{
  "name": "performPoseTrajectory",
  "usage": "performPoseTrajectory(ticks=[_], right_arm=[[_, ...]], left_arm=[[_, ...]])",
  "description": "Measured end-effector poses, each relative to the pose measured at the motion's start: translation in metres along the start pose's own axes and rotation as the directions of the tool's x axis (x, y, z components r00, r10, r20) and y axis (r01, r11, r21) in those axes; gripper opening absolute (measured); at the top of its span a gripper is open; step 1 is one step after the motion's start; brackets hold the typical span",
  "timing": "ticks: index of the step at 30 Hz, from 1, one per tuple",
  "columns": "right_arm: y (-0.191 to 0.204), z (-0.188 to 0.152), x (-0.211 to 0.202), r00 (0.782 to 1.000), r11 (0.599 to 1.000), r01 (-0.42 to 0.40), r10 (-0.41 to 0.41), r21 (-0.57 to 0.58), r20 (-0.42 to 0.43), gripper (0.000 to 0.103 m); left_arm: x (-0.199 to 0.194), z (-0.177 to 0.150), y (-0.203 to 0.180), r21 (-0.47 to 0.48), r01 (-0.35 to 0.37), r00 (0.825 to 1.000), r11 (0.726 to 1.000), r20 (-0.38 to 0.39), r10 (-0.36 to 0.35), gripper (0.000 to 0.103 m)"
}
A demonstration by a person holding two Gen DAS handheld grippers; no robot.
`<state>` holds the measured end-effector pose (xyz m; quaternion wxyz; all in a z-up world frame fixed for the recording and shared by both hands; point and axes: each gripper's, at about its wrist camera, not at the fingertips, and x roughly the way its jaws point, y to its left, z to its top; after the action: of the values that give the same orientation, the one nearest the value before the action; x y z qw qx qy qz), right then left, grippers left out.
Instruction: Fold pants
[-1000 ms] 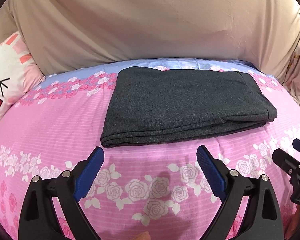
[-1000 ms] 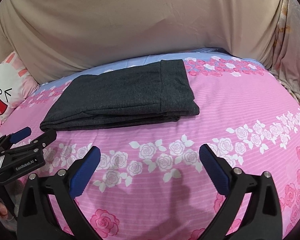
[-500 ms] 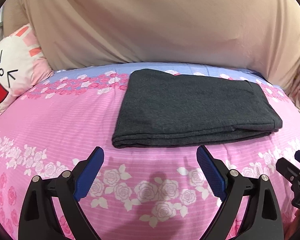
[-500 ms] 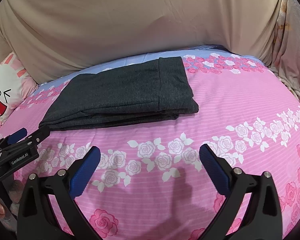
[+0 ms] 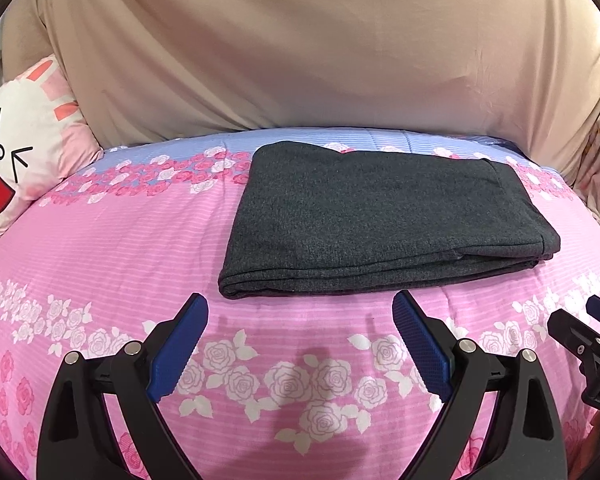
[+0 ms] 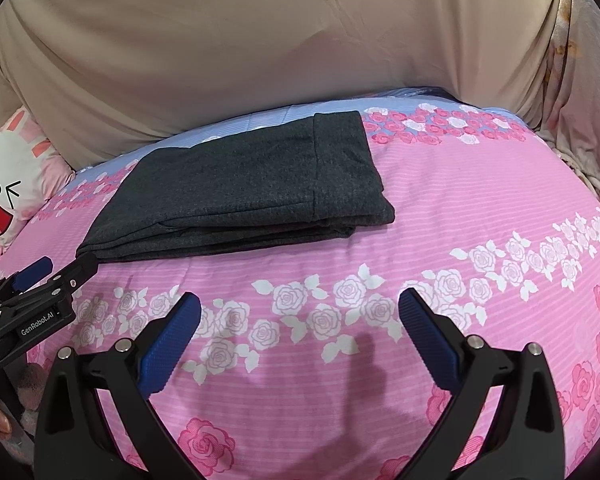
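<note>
Pants, dark grey, lie in a flat layered rectangle right of centre in the left wrist view, on the pink rose-printed bedspread, with stacked edges along the near side. Left gripper hovers at the bottom of the frame, jaws spread wide and holding nothing; right gripper sits the same way, short of the cloth. Folding looks essentially finished, though whether one more fold is intended is hard to judge from these views. If so, the next move calls for both grippers to reach one short end and pinch all layers together. A cartoon pillow rests at the left edge.
</note>
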<state>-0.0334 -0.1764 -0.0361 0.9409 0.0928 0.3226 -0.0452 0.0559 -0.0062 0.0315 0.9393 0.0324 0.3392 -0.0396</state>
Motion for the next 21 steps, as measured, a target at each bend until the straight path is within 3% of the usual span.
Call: performPoseTrajectory(ticks=[15, 21], right_arm=[[-0.0012, 0.0000, 0.0002, 1.000, 1.000, -0.001, 0.001, 0.000, -0.001, 0.097], [-0.0015, 0.0002, 0.0004, 1.000, 1.000, -0.002, 0.002, 0.000, -0.001, 0.097]], left_arm=[[-0.0011, 0.0005, -0.0015, 0.006, 0.005, 1.000, 1.000, 0.004, -0.005, 0.091], [-0.0002, 0.0003, -0.0107, 0.052, -0.010, 1.000, 0.999, 0.001, 0.010, 0.090]])
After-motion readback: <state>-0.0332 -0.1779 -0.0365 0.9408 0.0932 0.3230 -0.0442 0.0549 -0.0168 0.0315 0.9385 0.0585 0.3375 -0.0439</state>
